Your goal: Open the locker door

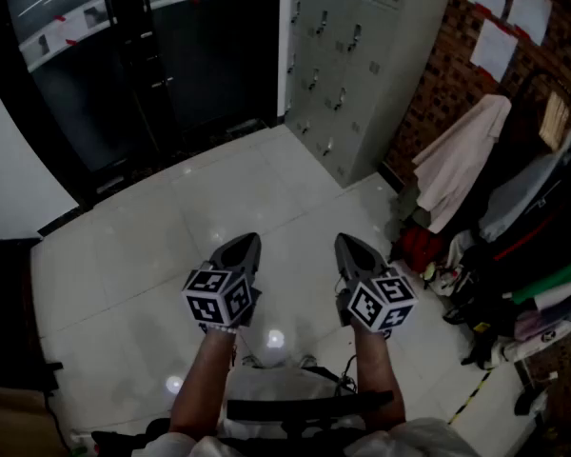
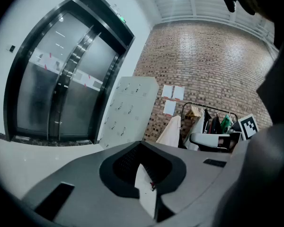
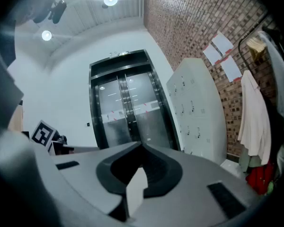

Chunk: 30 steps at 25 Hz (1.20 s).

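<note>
A grey bank of lockers (image 1: 347, 60) stands against the brick wall at the far right, several steps ahead; it also shows in the left gripper view as the lockers (image 2: 125, 110) and in the right gripper view as the lockers (image 3: 196, 108). All their doors look closed. My left gripper (image 1: 245, 246) and right gripper (image 1: 347, 244) are held side by side over the pale tiled floor, well short of the lockers. Both have their jaws together with nothing between them.
Dark glass double doors (image 1: 133, 55) fill the far wall left of the lockers. A clothes rack (image 1: 528, 227) with a pale coat (image 1: 462, 160) and other garments stands along the brick wall at right. Papers (image 1: 504, 12) hang on the brick.
</note>
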Available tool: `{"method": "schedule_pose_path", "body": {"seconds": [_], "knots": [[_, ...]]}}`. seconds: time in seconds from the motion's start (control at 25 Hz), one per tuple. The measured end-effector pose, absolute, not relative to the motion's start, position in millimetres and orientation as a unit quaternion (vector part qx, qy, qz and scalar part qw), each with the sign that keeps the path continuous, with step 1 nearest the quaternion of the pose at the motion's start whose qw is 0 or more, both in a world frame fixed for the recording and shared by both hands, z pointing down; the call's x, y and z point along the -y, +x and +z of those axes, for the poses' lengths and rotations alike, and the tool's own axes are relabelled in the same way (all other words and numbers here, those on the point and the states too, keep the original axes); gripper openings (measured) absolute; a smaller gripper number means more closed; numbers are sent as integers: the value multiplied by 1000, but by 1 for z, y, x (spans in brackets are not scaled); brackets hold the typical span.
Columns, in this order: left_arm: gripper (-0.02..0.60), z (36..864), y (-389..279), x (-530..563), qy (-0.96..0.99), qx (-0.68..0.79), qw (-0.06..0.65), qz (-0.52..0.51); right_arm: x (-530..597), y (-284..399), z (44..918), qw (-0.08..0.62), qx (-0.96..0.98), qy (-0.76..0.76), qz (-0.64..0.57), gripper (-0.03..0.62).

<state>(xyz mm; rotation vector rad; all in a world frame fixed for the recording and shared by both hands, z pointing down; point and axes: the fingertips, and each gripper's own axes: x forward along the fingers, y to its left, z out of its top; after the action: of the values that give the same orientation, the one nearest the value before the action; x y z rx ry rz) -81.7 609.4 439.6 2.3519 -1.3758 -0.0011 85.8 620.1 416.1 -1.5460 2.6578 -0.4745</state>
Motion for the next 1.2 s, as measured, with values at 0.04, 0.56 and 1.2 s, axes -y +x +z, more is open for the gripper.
{"method": "schedule_pose_path", "body": {"seconds": [0.04,0.56,1.2], "knots": [[0,437,-81,-604,846,494,202,-3,-615,86,413,19,-855,-496,-148,8],[0,429,-69,-597,849,495,186,-10,-608,97,410,34,-858,-492,-143,8],[0,438,-45,-590,840,509,190,-1,-601,134,421,38,-857,-489,-157,8]]}}
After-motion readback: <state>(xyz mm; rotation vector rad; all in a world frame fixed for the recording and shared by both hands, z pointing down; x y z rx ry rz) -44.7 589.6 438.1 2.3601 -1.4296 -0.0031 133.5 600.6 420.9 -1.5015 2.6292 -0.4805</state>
